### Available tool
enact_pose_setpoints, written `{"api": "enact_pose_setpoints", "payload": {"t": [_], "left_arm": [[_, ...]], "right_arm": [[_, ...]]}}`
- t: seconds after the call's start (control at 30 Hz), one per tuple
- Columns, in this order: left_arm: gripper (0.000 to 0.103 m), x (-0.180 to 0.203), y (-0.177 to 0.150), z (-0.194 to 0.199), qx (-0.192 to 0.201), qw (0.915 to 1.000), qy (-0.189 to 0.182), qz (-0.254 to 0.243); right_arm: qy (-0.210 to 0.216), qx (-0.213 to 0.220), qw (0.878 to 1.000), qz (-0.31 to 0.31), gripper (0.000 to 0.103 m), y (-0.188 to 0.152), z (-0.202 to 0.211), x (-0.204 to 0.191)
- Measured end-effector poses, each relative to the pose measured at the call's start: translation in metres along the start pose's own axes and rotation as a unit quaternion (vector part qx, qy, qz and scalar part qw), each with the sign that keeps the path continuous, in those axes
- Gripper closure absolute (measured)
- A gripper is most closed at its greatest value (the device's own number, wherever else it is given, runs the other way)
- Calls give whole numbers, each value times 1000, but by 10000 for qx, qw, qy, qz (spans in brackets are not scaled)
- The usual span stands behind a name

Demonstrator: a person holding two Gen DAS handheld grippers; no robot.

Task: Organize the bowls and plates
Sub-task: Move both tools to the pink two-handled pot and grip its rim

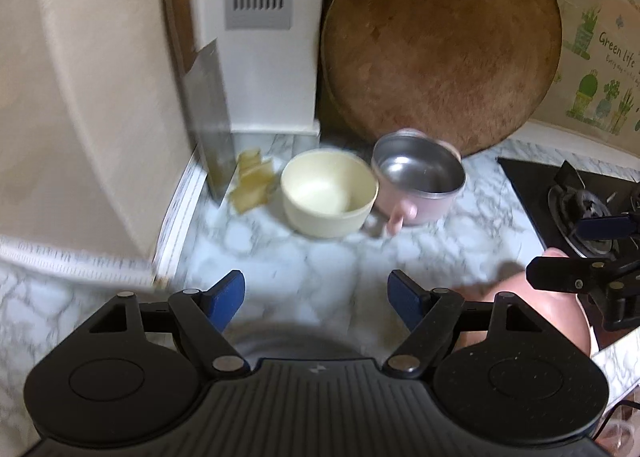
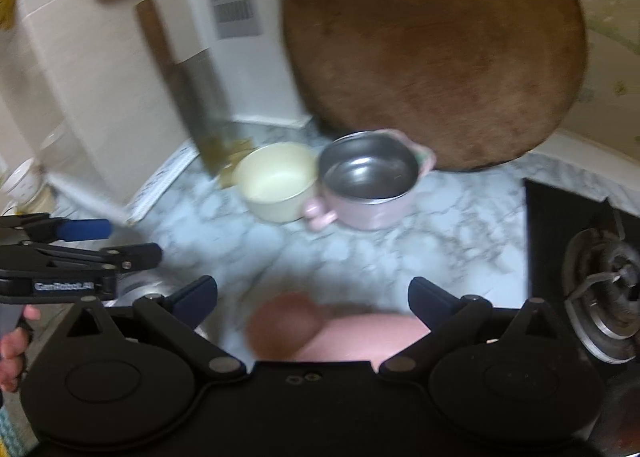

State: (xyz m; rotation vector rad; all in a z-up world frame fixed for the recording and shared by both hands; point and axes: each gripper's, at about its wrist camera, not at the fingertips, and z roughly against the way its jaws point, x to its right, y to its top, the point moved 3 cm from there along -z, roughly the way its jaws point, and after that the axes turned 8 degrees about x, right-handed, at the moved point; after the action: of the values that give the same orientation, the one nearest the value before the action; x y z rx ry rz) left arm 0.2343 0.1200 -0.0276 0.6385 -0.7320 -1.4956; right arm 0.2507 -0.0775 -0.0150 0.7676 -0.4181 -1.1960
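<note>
Grippers both stand apart over the grey-veined marble counter (image 1: 320, 265), the left gripper (image 1: 316, 297) and right gripper (image 2: 312, 297) holding nothing. Farther back, a cream round bowl (image 1: 328, 193) sits touching a pink steel-lined handled bowl (image 1: 418, 181), near the leaning round wooden board (image 1: 440, 45).

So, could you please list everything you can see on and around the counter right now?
cream bowl: one, cream, back of the counter, beside the pink bowl
pink bowl: one, pink outside, steel inside, handled, before the board
chopping board: one, brown, round, leaning on the wall
cleaver: one, steel, wooden handle, propped at left
pink dish: one, pink, below the right gripper
counter: marble-patterned
gas hob: one, black, right
left gripper: fingers open, empty
right gripper: fingers open, empty
</note>
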Motion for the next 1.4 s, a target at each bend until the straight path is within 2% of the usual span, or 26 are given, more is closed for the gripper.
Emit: {"api": "enact_pose_setpoints", "payload": {"t": [0.07, 0.3, 0.5, 0.6, 0.7, 0.83, 0.97, 1.07, 1.2, 1.27, 1.37, 1.4], "left_arm": [[25, 6, 12, -9, -11, 10000, 60, -42], [25, 27, 58, -48, -87, 9999, -76, -14], [25, 42, 92, -85, -21, 9999, -111, -92], [25, 49, 104, -108, -101, 9998, -76, -125], [25, 58, 112, -134, -279, 9991, -201, -249], [25, 70, 114, -161, -456, 9977, -325, -375], [25, 76, 110, -184, -583, 9968, -309, -445], [25, 77, 108, -199, -654, 9965, -316, -421], [26, 76, 107, -216, -800, 9960, -240, -314], [26, 75, 106, -221, -814, 9959, -287, -265], [41, 76, 104, -229, -920, 9950, -302, -255], [47, 77, 103, -231, -950, 9947, -294, -268]], "right_arm": [[-189, 79, 9998, 8, 1, 7, -3, 9], [-759, 224, 9967, -166, 1, 32, -20, 44], [-902, 231, 9952, -303, 2, 55, -44, 67], [-938, 179, 9947, -369, 3, 63, -59, 74], [-985, 99, 9939, -490, 4, 68, -76, 81], [-961, -69, 9925, -758, 9, 69, -100, 90], [-954, -268, 9909, -910, 18, 62, -124, 97], [-908, -391, 9892, -1080, 26, 57, -140, 100], [-832, -492, 9874, -1254, 29, 52, -156, 99], [-813, -540, 9866, -1310, 36, 50, -162, 99], [-741, -648, 9852, -1402, 47, 46, -168, 99], [-735, -671, 9846, -1435, 48, 45, -170, 99]]}}
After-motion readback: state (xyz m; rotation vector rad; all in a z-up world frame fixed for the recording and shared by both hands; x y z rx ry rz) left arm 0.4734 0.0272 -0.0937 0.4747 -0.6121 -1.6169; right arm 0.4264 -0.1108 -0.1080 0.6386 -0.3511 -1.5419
